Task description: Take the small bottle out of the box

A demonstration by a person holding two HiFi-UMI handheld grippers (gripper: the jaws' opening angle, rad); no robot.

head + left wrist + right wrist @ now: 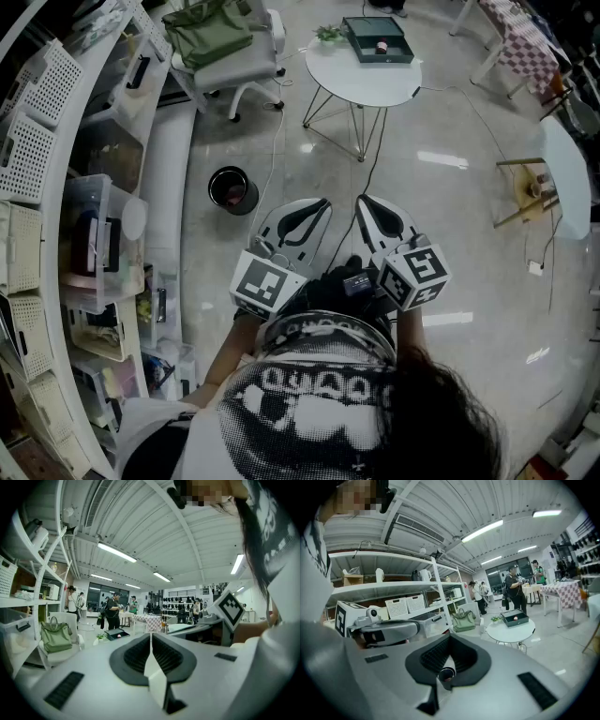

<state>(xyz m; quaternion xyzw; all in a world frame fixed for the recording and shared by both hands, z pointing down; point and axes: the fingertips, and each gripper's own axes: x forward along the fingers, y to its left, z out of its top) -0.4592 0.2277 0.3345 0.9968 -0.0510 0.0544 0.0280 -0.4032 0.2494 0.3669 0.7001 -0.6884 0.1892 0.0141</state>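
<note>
A dark green open box (pixel 377 39) lies on a round white table (pixel 361 80) far ahead of me across the floor. A small pinkish bottle (pixel 382 46) sits inside it. The box (pixel 116 634) is tiny in the left gripper view; in the right gripper view the box (pixel 514 618) shows a red dot inside. Both grippers are held close to the person's body, well short of the table. My left gripper (pixel 317 202) is shut with nothing in it, its jaws meeting in a line. My right gripper (pixel 368 200) is shut and empty too.
A white chair carrying a green bag (pixel 220 42) stands left of the table. A black bin (pixel 232 190) sits on the floor just ahead of the left gripper. White shelves with crates (pixel 56 187) line the left side. Cables cross the floor. People (pixel 514 590) stand far off.
</note>
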